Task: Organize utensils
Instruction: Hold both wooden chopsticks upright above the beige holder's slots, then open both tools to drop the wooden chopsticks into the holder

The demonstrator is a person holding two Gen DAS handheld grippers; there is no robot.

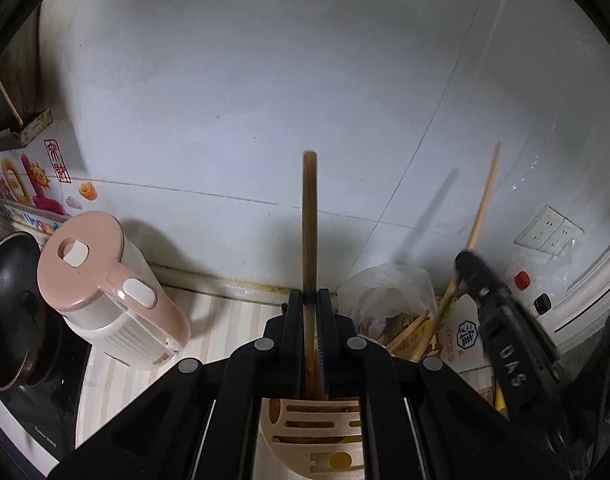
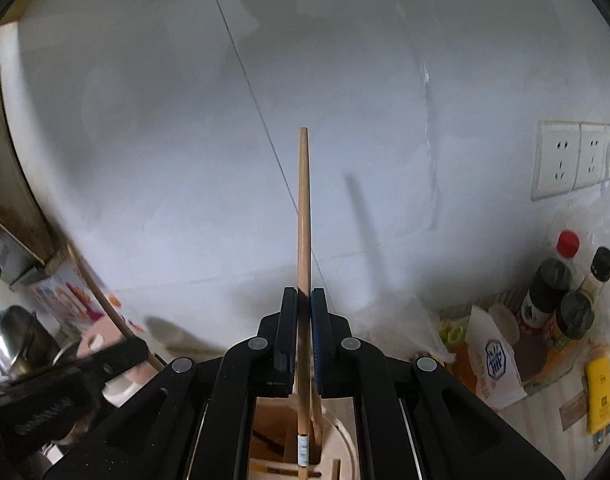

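My left gripper [image 1: 309, 292] is shut on a dark wooden utensil handle [image 1: 309, 216] that stands upright, its lower end going down into a beige slotted utensil holder [image 1: 321, 432] below the jaws. My right gripper [image 2: 304, 290] is shut on a pale wooden stick [image 2: 303, 200], also upright, its lower end reaching into the same beige holder [image 2: 337, 440]. The right gripper [image 1: 467, 258] with its pale stick [image 1: 485, 196] shows at the right of the left wrist view. The left gripper [image 2: 139, 346] shows blurred at the left of the right wrist view.
A pink and white kettle [image 1: 105, 292] and a black pan [image 1: 13, 304] stand left. A plastic bag [image 1: 389, 300] with loose chopsticks and a paper box [image 1: 463, 336] lie right. Bottles [image 2: 561, 292], a yellow object [image 2: 601, 396] and wall sockets [image 2: 573, 160] are at the far right.
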